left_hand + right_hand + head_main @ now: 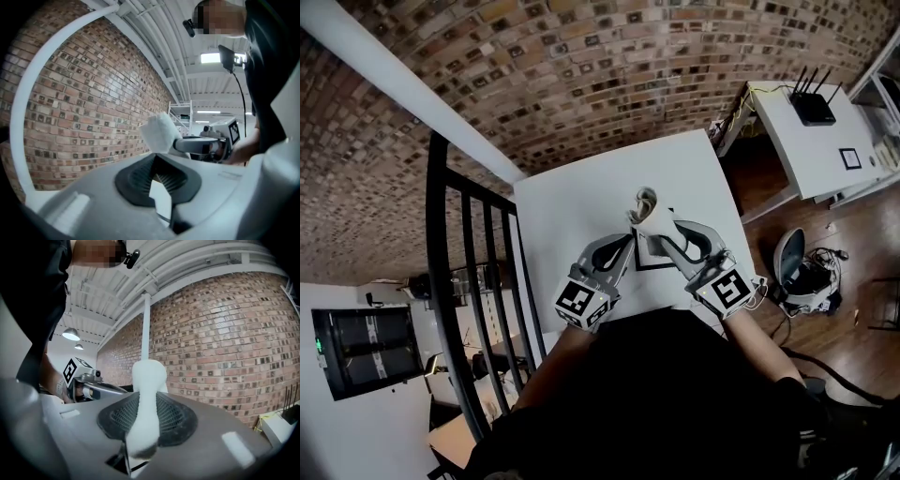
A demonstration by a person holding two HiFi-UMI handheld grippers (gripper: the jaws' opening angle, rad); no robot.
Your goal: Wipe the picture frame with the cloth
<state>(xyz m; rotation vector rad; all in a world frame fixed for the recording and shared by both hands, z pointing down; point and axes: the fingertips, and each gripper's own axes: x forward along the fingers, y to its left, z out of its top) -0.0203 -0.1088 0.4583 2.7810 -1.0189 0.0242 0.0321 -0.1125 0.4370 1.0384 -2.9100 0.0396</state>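
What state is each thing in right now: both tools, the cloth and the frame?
left tool: jaws nearly together on a thin white, black-edged piece, apparently the picture frame.
right tool: shut on the cloth.
cloth: bunched, its end standing up past the jaws.
picture frame: between both tools, over the white table; flat or tilted, cannot tell.
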